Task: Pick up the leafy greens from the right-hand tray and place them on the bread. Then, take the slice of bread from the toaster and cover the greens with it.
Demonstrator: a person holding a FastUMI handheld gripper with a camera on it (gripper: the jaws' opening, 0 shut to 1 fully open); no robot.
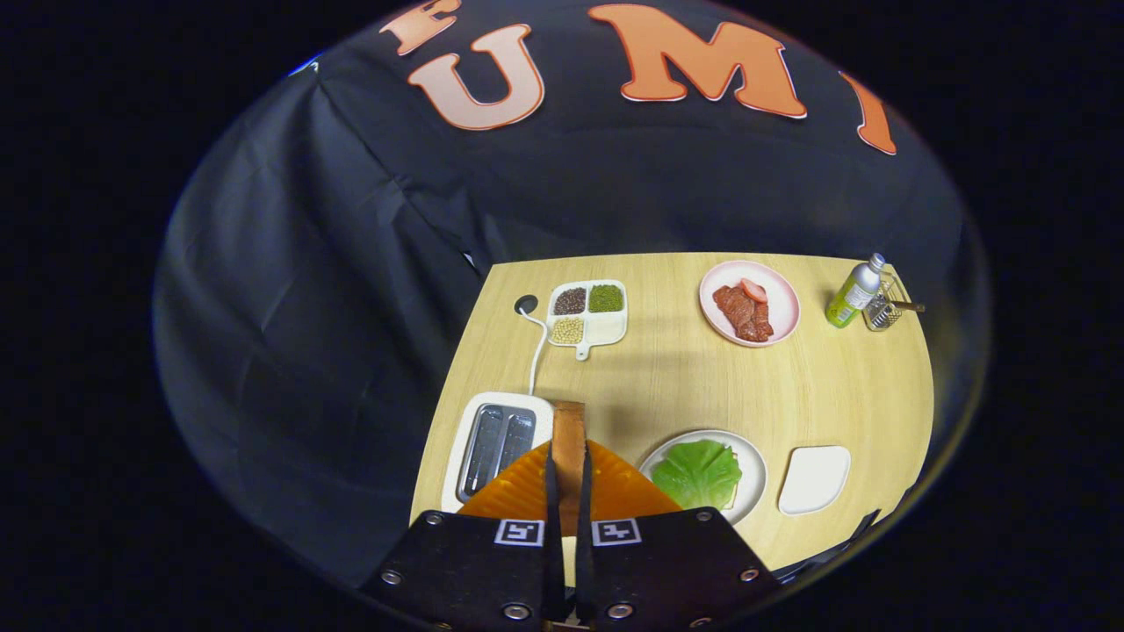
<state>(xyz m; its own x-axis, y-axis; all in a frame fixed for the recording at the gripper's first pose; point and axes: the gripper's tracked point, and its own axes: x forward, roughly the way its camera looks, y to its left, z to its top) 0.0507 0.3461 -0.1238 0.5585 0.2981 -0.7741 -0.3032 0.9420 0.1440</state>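
My gripper (568,452) is shut on a slice of bread (568,421), held on edge between the two fingers, high above the wooden table (667,377). Below and left of the fingers stands the white toaster (496,439), both slots looking empty. Just right of the fingers, a pale round plate (753,478) carries the leafy greens (698,474), which cover nearly all of what is beneath them. Further right lies a small white tray (815,478) with nothing on it.
At the back of the table sit a divided dish of beans (587,312), a pink plate of meat (749,303), a green-labelled bottle (853,291) and a wire basket (882,312). The toaster's white cord (536,347) runs to a hole (525,305) in the tabletop.
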